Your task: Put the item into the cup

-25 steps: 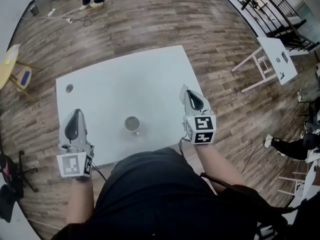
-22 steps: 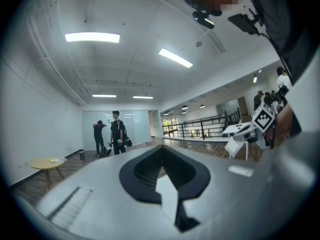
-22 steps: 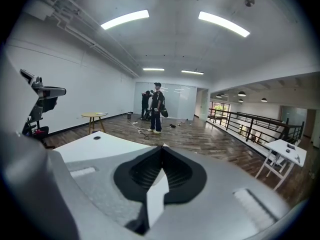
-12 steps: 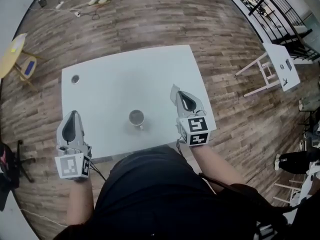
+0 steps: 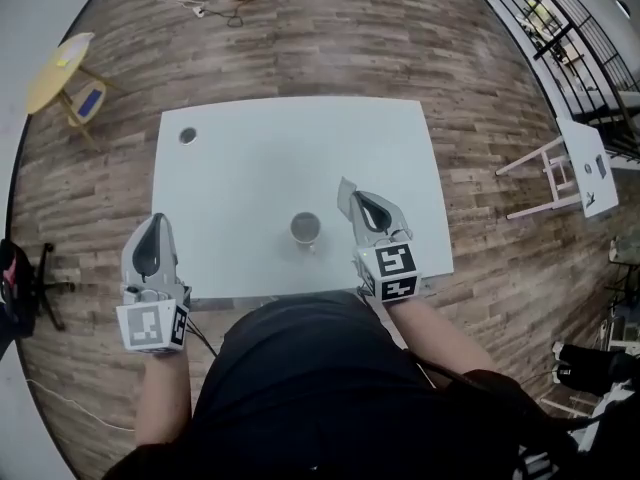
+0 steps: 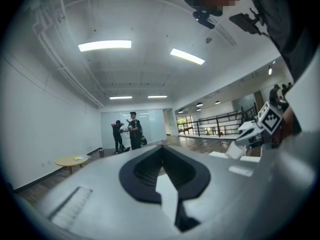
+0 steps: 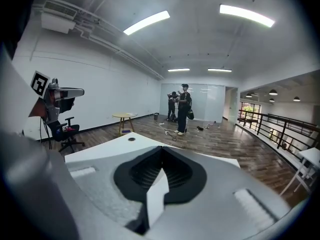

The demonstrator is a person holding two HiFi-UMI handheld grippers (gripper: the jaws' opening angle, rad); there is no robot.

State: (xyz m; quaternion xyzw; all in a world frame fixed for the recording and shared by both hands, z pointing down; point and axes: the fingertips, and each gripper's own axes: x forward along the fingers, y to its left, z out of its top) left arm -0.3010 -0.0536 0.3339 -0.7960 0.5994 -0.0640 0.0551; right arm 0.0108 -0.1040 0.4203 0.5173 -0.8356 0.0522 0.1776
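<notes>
A small grey metal cup (image 5: 305,229) is standing near the front edge of the white rectangular table (image 5: 290,148), while the small dark round item (image 5: 187,136) is lying well apart from it, by the far left corner. The left gripper (image 5: 154,220) is hovering at the table's left edge with its jaws pressed together on nothing. The right gripper (image 5: 364,200) is hovering just right of the cup, its jaws likewise closed and empty.

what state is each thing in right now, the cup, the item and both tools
small grey round cup: upright on the white rectangular table, near its front edge
small dark round item: lying at the table's far left corner, not in the cup
left tool: shut, empty
right tool: shut, empty
</notes>
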